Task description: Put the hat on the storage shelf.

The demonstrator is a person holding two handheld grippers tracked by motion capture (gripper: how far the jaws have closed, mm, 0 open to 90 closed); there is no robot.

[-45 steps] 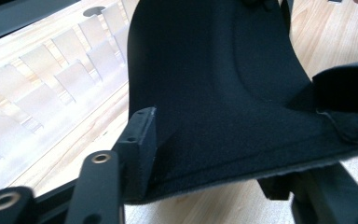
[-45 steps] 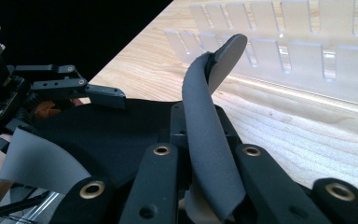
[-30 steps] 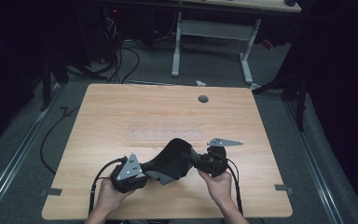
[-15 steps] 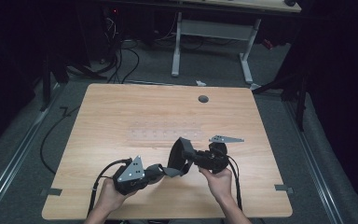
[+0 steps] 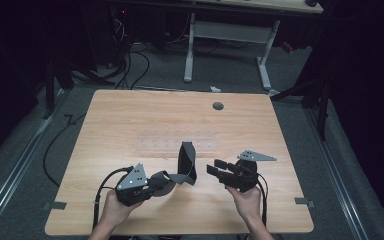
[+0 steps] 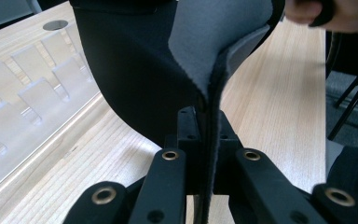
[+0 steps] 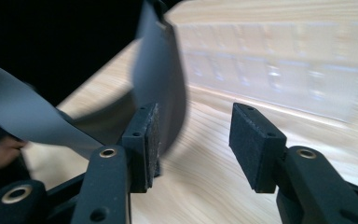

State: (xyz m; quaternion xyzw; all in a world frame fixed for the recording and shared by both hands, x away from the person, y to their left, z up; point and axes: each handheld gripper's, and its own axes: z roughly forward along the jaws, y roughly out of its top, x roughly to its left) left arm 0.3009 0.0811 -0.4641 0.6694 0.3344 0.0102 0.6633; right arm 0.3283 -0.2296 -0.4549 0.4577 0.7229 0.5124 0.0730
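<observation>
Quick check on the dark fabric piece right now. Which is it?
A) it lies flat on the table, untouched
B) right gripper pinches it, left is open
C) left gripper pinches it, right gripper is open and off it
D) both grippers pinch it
C: in the left gripper view the left gripper is closed on the edge of the dark fabric piece; the right gripper has just been opening, nothing between its fingers.

On my wooden desk [image 5: 110, 125] a clear plastic tray [image 5: 175, 144] lies at centre, a round cable hole [image 5: 218, 106] at one o'clock, another desk's white legs [image 5: 190, 50] beyond at twelve.
</observation>
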